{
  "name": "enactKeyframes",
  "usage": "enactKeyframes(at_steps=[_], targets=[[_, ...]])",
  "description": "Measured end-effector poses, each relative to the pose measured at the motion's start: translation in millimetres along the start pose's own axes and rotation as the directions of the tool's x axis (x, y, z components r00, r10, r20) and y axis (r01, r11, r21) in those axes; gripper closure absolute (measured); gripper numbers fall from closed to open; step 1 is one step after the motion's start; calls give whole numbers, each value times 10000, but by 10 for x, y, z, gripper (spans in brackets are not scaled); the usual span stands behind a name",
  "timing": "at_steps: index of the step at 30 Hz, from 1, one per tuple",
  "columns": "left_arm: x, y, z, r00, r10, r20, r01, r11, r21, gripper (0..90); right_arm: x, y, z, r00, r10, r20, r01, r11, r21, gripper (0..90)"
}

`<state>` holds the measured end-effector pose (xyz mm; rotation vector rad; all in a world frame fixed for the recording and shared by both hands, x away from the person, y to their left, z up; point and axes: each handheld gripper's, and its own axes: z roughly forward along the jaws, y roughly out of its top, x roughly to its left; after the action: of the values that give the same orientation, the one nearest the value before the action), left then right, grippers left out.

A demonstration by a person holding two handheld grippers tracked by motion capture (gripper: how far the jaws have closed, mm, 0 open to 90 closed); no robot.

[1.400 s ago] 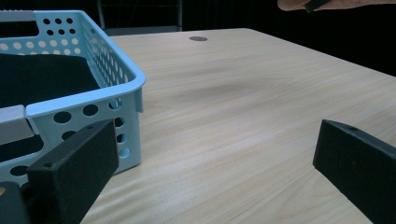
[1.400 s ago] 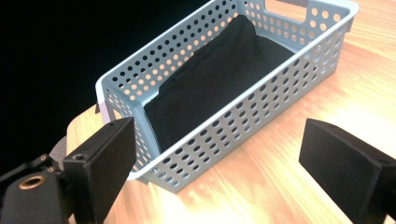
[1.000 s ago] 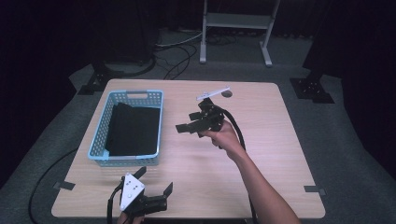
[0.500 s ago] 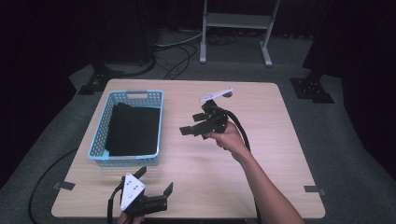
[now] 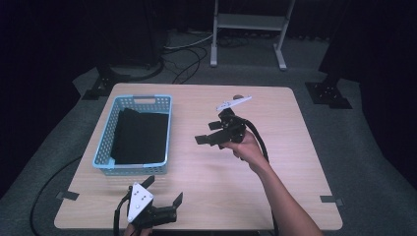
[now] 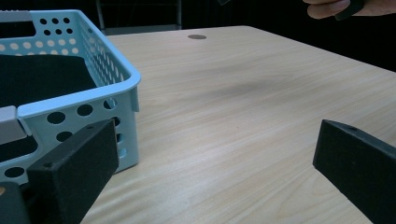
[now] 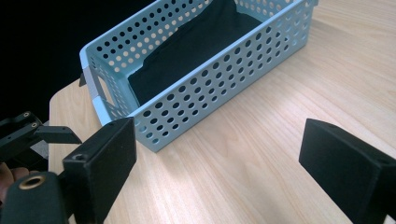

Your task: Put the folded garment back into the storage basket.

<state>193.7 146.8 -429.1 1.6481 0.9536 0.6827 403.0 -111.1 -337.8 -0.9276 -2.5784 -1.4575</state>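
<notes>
Black cloth [image 5: 140, 136] is lying half-hidden inside my blue basket [image 5: 162, 105] while I'm holding both grippers, left [image 5: 163, 193] and right [image 5: 208, 132], spread apart and empty.

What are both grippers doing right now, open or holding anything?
Left gripper: jaws open, holding nothing, near the table's front edge.
Right gripper: jaws open, holding nothing, raised mid-table beside the blue basket.

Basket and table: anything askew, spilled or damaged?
Nothing stands out. The light blue perforated basket sits upright on the table, a black folded cloth lying flat inside it. Both the left gripper and the right gripper are open and hold nothing.
</notes>
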Motion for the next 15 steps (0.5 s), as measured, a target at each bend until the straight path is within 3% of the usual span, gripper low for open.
enactKeyframes(at_steps=[15], targets=[[-10,-2,7,10000,-2,-6,2,10000,-11,0,-58,-116,-117,9997,31,222,-30,10000,-48,111]])
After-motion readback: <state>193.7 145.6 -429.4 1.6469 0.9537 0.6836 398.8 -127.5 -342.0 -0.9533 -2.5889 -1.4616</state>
